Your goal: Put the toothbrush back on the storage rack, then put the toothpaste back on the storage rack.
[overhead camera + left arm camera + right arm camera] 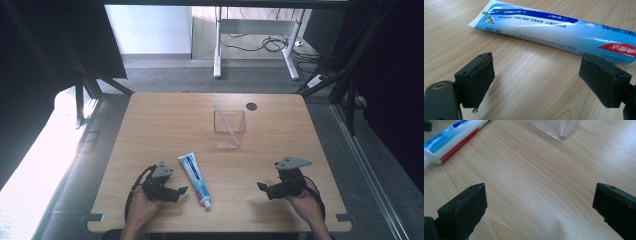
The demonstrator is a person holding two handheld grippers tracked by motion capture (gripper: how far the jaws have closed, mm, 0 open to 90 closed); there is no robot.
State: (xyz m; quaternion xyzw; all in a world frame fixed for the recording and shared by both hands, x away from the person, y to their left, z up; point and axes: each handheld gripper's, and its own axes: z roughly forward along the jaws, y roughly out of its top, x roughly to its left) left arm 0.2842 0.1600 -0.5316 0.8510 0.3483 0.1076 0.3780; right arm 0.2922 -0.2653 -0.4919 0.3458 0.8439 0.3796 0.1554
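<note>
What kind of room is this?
Probably a lab or workroom: a bare wooden table ringed by a black frame, with loose cables on the floor under a desk behind.

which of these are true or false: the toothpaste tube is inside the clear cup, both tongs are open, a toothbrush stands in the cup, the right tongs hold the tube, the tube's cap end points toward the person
1. The toothpaste tube is inside the clear cup. False: it lies flat on the wooden table, nearer the person than the cup.
2. Both tongs are open. True: the left tongs and the right tongs have their jaws spread wide, with nothing between them.
3. A toothbrush stands in the cup. True: it leans inside it.
4. The right tongs hold the tube. False: they are apart from it.
5. The tube's cap end points toward the person. True.
</note>
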